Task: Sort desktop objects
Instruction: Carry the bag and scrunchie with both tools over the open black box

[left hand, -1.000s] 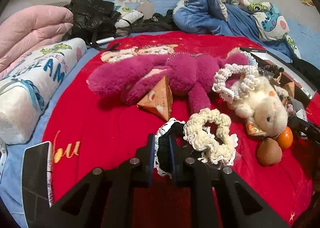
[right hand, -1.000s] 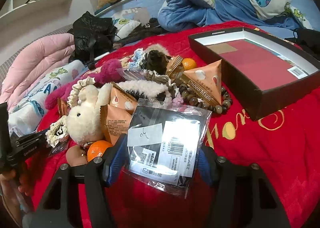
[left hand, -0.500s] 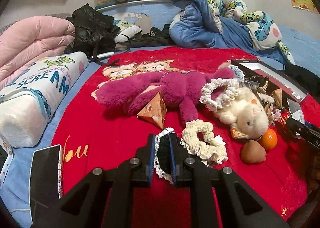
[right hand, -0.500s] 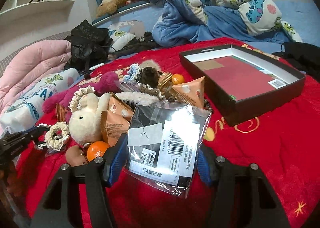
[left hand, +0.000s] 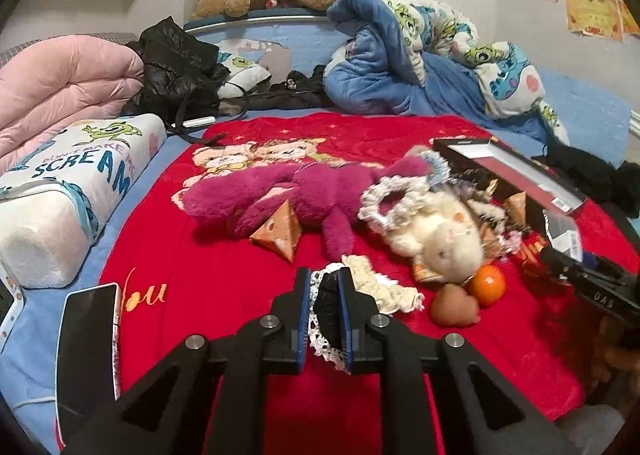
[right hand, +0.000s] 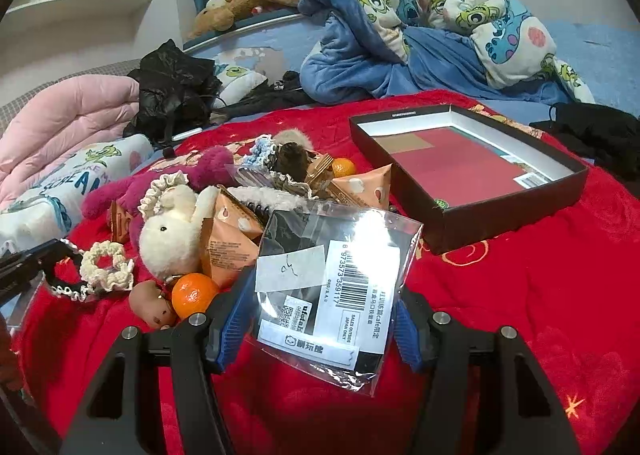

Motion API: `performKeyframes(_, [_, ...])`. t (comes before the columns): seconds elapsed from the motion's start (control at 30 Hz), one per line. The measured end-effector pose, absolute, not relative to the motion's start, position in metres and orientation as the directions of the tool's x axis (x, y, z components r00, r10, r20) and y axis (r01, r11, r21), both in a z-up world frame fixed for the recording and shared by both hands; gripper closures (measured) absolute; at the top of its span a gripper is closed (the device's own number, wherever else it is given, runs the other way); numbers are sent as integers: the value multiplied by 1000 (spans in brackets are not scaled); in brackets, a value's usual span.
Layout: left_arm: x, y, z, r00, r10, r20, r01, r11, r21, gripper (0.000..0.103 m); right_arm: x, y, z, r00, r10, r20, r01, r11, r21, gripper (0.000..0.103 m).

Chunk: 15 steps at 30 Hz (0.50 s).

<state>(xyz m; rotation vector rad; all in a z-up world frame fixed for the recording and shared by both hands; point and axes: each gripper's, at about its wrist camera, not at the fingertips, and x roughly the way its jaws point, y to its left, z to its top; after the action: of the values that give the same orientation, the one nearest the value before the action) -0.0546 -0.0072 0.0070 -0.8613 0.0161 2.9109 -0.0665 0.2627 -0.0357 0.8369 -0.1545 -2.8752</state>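
My right gripper [right hand: 320,319] clamped on plastic packet [right hand: 334,287], jaws half spread. Open box [right hand: 472,171] lies ahead-right, long axis running away rightward; right hand nearer. Left gripper [left hand: 324,295] pinched on black lace scrunchie [left hand: 326,299].

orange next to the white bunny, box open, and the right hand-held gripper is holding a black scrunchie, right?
Not quite. The right hand-held gripper holds a clear packet with a barcode label, as the right wrist view shows. The black scrunchie is in the left hand-held gripper. The orange does sit by the white bunny, and the box is open.
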Motion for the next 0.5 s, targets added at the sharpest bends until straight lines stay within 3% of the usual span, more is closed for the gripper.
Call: performKeyframes(0.5, [-44,61,36,-829,215,-516,-225,-973,-45,89,-44,286,-15,-835,-191,-516,114,-977,178,43])
